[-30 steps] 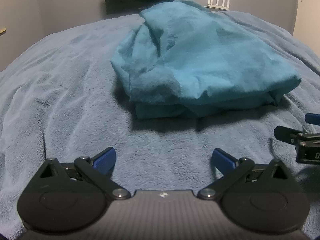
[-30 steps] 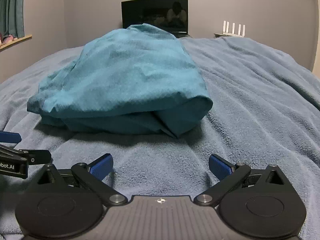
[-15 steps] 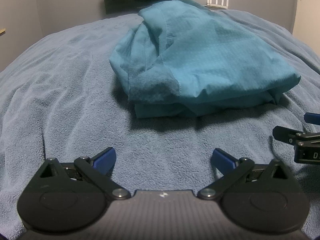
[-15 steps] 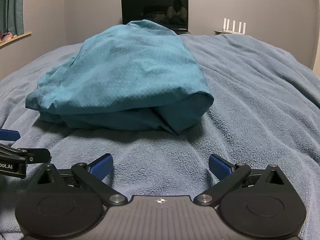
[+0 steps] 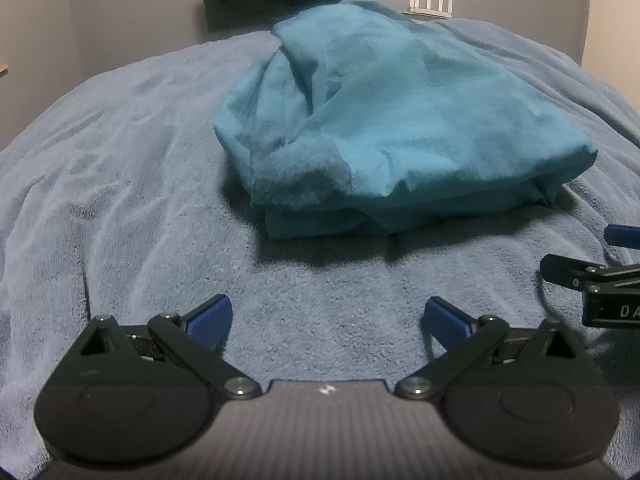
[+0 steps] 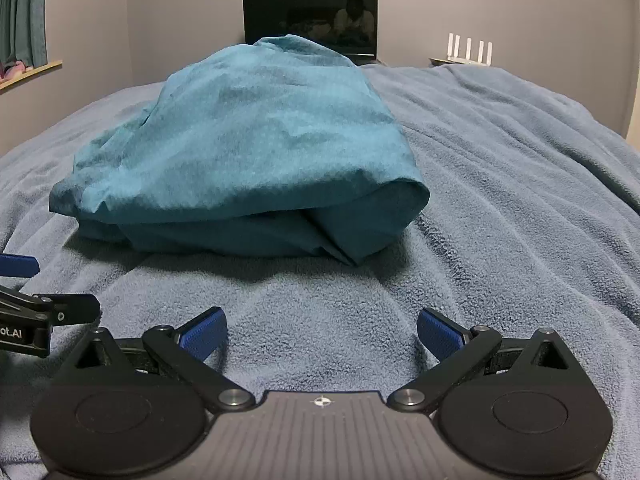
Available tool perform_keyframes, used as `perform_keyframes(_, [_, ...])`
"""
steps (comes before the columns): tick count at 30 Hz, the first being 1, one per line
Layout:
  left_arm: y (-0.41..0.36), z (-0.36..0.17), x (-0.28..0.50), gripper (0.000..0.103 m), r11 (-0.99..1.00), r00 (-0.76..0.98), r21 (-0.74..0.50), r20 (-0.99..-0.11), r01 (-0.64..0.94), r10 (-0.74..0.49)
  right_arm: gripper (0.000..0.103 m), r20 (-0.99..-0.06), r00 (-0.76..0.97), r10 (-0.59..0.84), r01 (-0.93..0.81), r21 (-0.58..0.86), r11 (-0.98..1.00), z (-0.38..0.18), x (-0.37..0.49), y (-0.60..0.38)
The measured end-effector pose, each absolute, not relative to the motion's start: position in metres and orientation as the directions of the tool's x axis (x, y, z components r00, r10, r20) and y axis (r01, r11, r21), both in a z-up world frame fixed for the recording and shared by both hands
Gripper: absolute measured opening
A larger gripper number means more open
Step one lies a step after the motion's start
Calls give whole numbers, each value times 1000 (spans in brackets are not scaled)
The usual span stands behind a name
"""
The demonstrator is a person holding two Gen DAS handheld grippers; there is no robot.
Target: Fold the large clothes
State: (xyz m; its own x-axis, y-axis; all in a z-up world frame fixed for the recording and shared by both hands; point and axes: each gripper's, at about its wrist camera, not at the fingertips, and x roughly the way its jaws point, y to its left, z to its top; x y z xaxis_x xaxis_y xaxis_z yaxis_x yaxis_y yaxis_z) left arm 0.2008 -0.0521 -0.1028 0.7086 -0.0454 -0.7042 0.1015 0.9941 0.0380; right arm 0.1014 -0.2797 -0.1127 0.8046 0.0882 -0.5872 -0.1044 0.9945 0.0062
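A teal garment (image 5: 400, 128) lies bundled in loose folded layers on a blue-grey fleece blanket (image 5: 120, 184); in the right wrist view the garment (image 6: 256, 152) fills the middle, on the blanket (image 6: 520, 200). My left gripper (image 5: 326, 320) is open, low over the blanket a short way in front of the bundle, holding nothing. My right gripper (image 6: 322, 334) is open too, just short of the bundle's near edge. Each gripper shows at the other view's edge: the right one (image 5: 600, 276) and the left one (image 6: 32, 312).
A dark monitor (image 6: 310, 20) stands against the far wall behind the bed. A white router with antennas (image 6: 468, 50) sits to its right. A curtain (image 6: 24, 12) and a wooden sill are at the far left. Bare blanket spreads around the bundle.
Both grippers have drawn back slightly and lifted a little; the bundle looks a bit farther away. The garment has stayed put and both grippers stay open.
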Motion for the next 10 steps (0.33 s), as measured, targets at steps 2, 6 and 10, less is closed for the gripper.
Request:
perform_keyframes(2, [-53,-102,200,103,993,717,40,-695,111,-52,103,-589,803,87,-103,6,995,-113,102,-280])
perform_keyframes(6, [-52,-101,201,103,992,718,28,-693,123,-70,103,-592,802,83,-99,5,995,-114,102,-280])
perform_keyframes(10, [-52,-103,203,103,993,705,31,-707,118,-62,103,-595,800,82,-97,7,995,-114,102,-281])
